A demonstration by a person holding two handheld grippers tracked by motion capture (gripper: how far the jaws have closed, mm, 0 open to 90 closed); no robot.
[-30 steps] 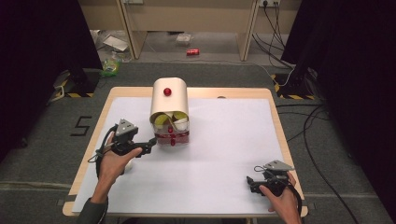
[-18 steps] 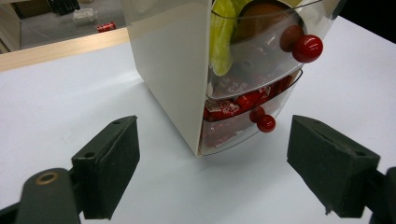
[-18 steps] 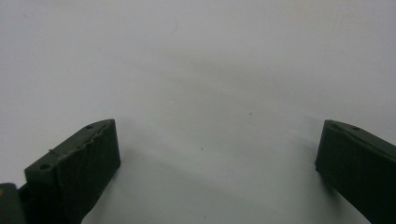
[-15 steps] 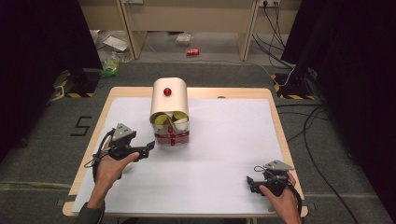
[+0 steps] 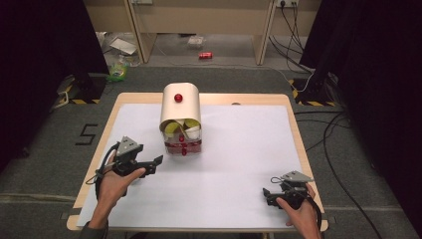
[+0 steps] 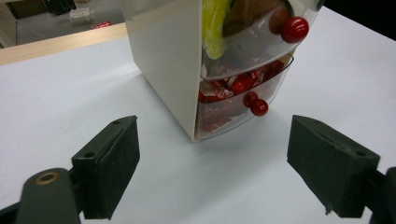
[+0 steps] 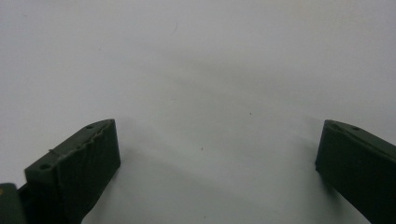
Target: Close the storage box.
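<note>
Near the left tool (image 5: pixel 158 160), the drawer cabinet (image 5: pixel 180 107) stands upright, fronts toward the person.

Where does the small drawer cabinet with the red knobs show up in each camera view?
High view: drawer cabinet stands at table centre, toward the far edge.
Left gripper view: upper middle, beyond the open left tongs.
Right gripper view: not in it.
Shared landmark: the lower drawer's red knob.

We see a wooden table (image 5: pixel 293 129) under a white sheet (image 5: pixel 239 164); a cream arched drawer box (image 5: pixel 180 107) stands on its far middle.
</note>
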